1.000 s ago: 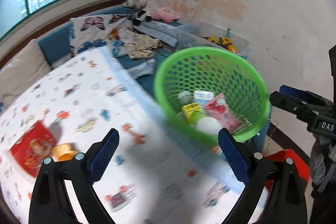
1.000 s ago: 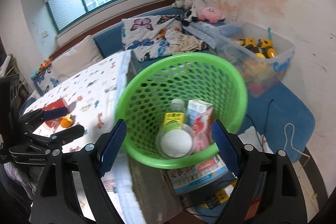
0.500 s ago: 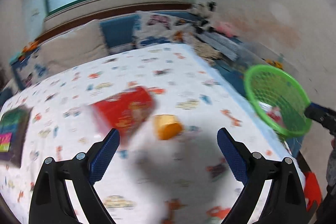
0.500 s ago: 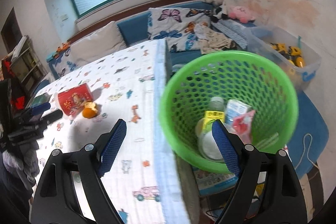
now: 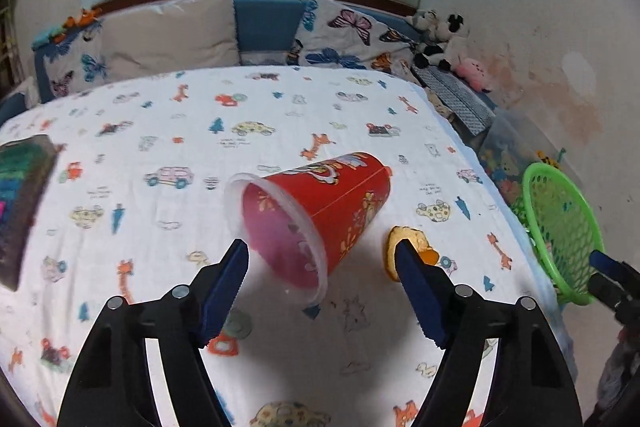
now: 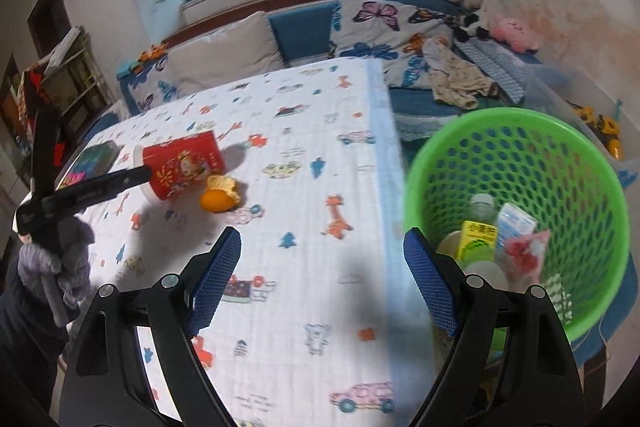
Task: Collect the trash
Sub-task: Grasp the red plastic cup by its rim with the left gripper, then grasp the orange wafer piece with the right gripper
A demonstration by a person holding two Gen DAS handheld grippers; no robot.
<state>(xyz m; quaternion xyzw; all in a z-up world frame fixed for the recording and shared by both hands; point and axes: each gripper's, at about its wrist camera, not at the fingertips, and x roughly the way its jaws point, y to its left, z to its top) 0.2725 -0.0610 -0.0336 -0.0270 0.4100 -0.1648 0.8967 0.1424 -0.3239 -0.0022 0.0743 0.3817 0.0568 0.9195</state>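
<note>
A red paper cup (image 5: 340, 203) lies on its side on the cartoon-print tablecloth (image 5: 200, 155), mouth towards me. My left gripper (image 5: 322, 259) straddles its rim. The jaws are closing, with the cup between them and the pads not pressing on it. An orange peel (image 5: 430, 255) lies just right of the cup, partly behind the right pad. In the right wrist view the cup (image 6: 180, 171) and peel (image 6: 219, 197) sit far left, with a left finger (image 6: 120, 181) beside the cup. My right gripper (image 6: 322, 259) hangs open and empty over the table edge, left of the green basket (image 6: 520, 131).
The basket holds a bottle, cartons and a red wrapper (image 6: 524, 251). A dark book (image 5: 20, 207) lies at the table's left side. Behind stands a sofa with cushions (image 5: 168, 31) and soft toys. A clear bin of toys (image 6: 592, 115) stands by the wall behind the basket.
My left gripper swung away from the basket and across the table to the red cup, and its jaws narrowed. The right gripper shifted left, so the basket now sits at its right.
</note>
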